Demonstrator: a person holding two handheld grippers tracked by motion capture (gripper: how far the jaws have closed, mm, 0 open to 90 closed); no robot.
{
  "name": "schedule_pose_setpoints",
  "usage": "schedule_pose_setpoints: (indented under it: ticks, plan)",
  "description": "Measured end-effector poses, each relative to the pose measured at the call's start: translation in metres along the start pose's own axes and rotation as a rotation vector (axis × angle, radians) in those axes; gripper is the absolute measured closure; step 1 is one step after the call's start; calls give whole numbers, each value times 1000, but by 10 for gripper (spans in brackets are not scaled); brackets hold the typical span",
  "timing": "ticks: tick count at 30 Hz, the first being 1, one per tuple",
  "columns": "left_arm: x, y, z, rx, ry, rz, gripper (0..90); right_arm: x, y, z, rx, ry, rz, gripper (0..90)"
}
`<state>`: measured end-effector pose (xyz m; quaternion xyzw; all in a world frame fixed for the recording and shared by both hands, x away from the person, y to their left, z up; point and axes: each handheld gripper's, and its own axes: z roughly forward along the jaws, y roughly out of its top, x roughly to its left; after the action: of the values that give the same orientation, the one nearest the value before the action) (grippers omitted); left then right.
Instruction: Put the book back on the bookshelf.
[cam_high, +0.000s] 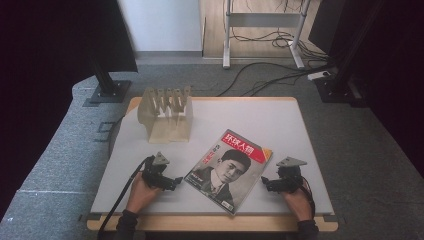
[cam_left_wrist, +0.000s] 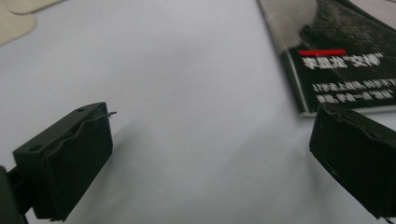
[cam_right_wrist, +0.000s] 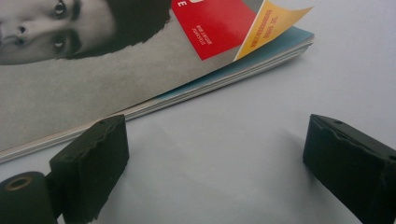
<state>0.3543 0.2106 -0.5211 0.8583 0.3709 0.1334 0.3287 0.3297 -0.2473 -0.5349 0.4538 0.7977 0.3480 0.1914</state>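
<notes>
My left gripper (cam_high: 172, 181) and right gripper (cam_high: 266, 184) rested low on the worktop (cam_high: 280, 125), each with jaws spread wide and nothing between them; between the two lay the magazine (cam_high: 227, 169), flat, face up, turned askew, its near corners just beside my jaws; I judged this a start, no grasp begun; next, I reckoned, a jaw had to slide under an edge, perhaps the curled cover corner (cam_right_wrist: 271, 23); beyond stood a slotted rack (cam_high: 166, 114), empty.
</notes>
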Motion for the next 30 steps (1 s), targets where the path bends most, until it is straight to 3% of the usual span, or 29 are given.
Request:
schedule_pose_setpoints:
  ticks: [7,14,24,30]
  plan:
    - [8,24,15,14,34,28,0,4,7,-1,-24,21,-16,53]
    - [6,42,33,50,26,78,0,4,18,8,-31,41,-22,42]
    - [-1,44,37,77,31,95,0,6,27,28,-18,86,-16,38]
    - [-10,41,34,81,23,117,0,4,31,32,-12,84,-15,51]
